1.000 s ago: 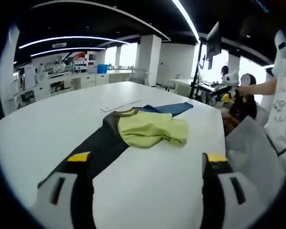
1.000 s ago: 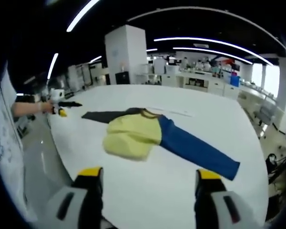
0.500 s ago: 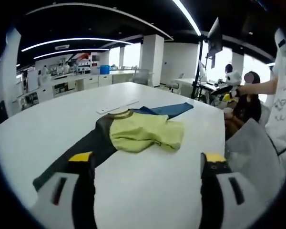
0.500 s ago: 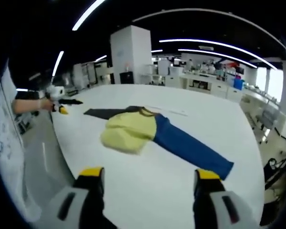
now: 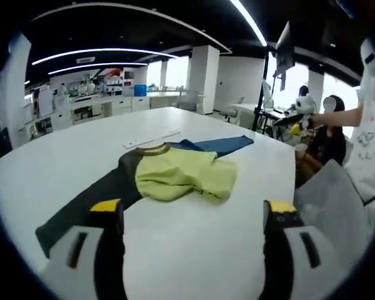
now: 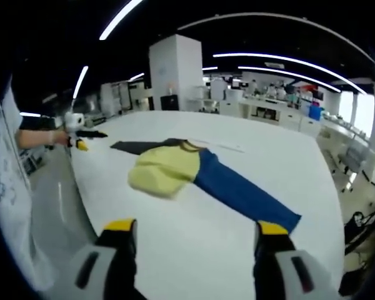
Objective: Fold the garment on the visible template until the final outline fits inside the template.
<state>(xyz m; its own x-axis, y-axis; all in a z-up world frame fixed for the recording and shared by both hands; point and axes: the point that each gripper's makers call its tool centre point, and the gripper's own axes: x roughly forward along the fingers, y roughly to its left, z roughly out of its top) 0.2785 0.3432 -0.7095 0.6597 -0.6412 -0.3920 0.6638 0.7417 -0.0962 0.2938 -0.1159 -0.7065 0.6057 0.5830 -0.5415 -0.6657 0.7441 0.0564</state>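
both views shifted slightly, left gripper (image 5: 190, 214) and right gripper (image 6: 190, 229) jaws apart, empty, garment (image 5: 175, 178) untouched

Bright, even indoor light in both views, with strong fisheye bending.

Long ceiling light strips (image 5: 97, 51) curve over the room, and windows (image 5: 175, 70) at the far side are washed out to white. The white counter (image 6: 281, 162) reflects the light softly, so the garment (image 5: 175, 175) casts only a thin shadow. Straight lines bow near the edges, and the far room looks a little soft.
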